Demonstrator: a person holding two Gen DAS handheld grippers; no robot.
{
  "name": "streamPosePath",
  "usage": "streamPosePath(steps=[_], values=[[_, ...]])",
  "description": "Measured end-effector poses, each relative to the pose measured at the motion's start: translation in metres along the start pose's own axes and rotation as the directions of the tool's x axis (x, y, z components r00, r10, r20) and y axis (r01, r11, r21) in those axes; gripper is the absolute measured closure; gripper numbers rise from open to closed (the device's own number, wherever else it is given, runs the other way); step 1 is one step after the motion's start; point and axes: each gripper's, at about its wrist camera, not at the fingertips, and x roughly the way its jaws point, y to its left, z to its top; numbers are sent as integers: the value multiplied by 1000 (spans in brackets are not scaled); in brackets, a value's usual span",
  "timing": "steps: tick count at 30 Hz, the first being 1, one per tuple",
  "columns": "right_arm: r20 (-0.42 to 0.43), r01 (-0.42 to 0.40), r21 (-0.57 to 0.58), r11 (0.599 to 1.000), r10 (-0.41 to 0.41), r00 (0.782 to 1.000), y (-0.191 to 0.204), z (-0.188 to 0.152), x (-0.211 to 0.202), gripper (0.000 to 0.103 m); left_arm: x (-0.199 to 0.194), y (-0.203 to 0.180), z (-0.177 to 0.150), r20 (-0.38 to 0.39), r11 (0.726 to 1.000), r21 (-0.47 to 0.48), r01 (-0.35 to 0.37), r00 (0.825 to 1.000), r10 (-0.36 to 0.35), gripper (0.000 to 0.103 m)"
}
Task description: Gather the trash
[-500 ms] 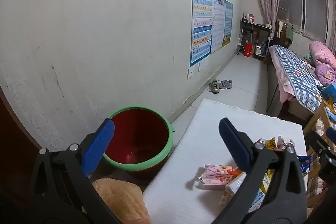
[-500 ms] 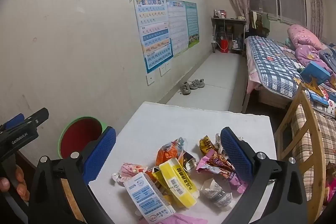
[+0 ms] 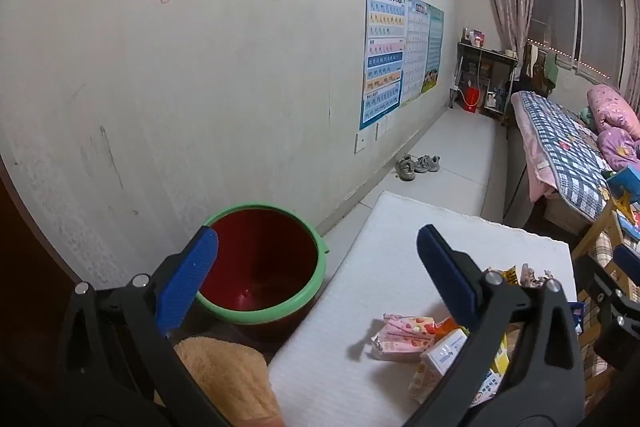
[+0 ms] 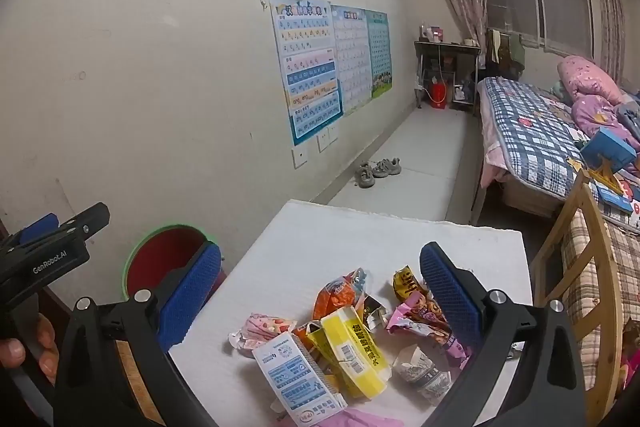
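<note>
**Both grippers wide above the litter**

While we tilt both tools downward over the white table (image 4: 360,231), our left gripper (image 3: 316,267) stands spread wide with nothing between its blue pads, hanging over the gap between the table's left edge and the bucket (image 3: 264,263). Our right gripper (image 4: 320,291) is likewise splayed and holds nothing, poised above the pile of trash (image 4: 352,339) without touching it. At the left edge of the right wrist view we see a hand (image 4: 24,351) wrapped round the other tool's handle.

The trash lies heaped at the near end of the table: a white and blue carton (image 4: 296,375) lying on its side, a flattened yellow carton (image 4: 356,351) just beside it, an orange wrapper (image 4: 336,295) behind, a pink wrapper (image 4: 260,331) to the left, a purple wrapper (image 4: 424,323) and a crumpled grey one (image 4: 420,371) to the right. The bucket, red inside with a green rim, sits below the table's left side near the wall.
</note>
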Motion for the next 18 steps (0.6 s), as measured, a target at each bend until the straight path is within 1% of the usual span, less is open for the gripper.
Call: streamPosePath(steps=[18], values=[[-3, 4, 16, 1000, -4, 1000, -4, -1, -5, 7, -1, 1, -2, -3, 1000, 5, 3, 1000, -3, 5]])
